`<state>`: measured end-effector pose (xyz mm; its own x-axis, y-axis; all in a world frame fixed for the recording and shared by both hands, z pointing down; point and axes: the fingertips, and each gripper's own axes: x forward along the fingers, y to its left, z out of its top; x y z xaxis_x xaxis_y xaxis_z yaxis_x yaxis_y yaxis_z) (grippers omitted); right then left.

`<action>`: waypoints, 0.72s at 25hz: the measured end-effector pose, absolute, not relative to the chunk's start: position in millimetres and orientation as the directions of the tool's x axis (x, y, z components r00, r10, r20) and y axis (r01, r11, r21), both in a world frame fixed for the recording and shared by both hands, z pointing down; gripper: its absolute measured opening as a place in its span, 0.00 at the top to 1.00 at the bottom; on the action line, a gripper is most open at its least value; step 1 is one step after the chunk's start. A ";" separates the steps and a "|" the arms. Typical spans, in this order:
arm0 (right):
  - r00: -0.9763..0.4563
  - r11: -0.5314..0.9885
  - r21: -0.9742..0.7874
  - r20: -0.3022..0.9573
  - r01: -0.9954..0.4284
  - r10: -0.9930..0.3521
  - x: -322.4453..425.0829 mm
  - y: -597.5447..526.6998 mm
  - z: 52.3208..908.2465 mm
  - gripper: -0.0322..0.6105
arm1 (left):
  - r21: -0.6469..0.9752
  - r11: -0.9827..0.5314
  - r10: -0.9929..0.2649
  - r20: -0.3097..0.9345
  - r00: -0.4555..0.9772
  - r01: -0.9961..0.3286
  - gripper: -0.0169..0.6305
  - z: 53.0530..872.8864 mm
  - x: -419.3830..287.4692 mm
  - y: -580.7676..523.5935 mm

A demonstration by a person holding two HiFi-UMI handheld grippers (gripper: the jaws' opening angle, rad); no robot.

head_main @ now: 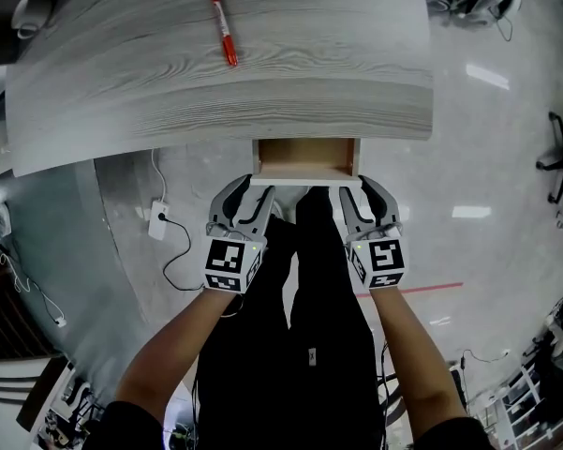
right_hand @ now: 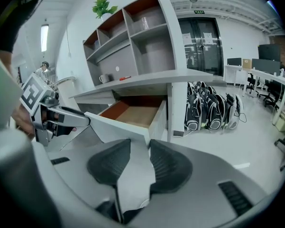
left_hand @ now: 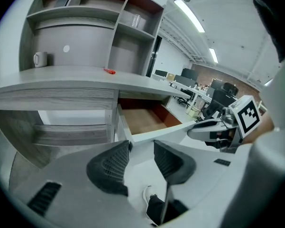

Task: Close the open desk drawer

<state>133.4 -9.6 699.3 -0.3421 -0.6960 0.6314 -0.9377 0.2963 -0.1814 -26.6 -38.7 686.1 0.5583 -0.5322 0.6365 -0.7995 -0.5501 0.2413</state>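
The desk drawer (head_main: 304,157) stands pulled out under the front edge of the grey wood desk (head_main: 215,92), its brown bottom bare and its white front panel (head_main: 304,180) facing me. My left gripper (head_main: 251,191) sits at the panel's left end, jaws open; through their gap (left_hand: 141,148) the white panel shows, with nothing gripped. My right gripper (head_main: 356,189) is at the panel's right end and is open too, the panel's corner just beyond its tips (right_hand: 140,148). Each gripper also appears in the other's view: the right gripper (left_hand: 213,129) and the left gripper (right_hand: 61,118).
A red marker (head_main: 224,28) lies on the desk top. Shelves with a white mug (left_hand: 40,59) rise behind the desk. My black-trousered legs (head_main: 304,279) stand right below the drawer. A power strip with cable (head_main: 157,219) lies on the floor at left; backpacks (right_hand: 213,110) lean beside the desk.
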 end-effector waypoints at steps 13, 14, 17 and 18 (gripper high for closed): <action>-0.337 0.300 -0.164 0.601 -0.940 -0.725 143.0 -61.5 697.9 0.73 | 0.232 -0.530 -0.583 0.598 0.549 -0.816 0.71 685.1 -17.5 -87.1; -0.335 0.299 -0.163 0.600 -0.940 -0.727 144.1 -64.9 697.9 0.73 | 0.232 -0.528 -0.586 0.597 0.548 -0.817 0.71 685.2 -16.4 -89.4; -0.338 0.299 -0.168 0.592 -0.939 -0.732 147.2 -71.8 698.0 0.73 | 0.232 -0.523 -0.594 0.591 0.546 -0.820 0.71 684.7 -13.5 -93.6; -0.340 0.299 -0.171 0.589 -0.939 -0.733 147.9 -73.2 697.9 0.73 | 0.231 -0.522 -0.596 0.590 0.545 -0.821 0.71 684.4 -12.7 -95.0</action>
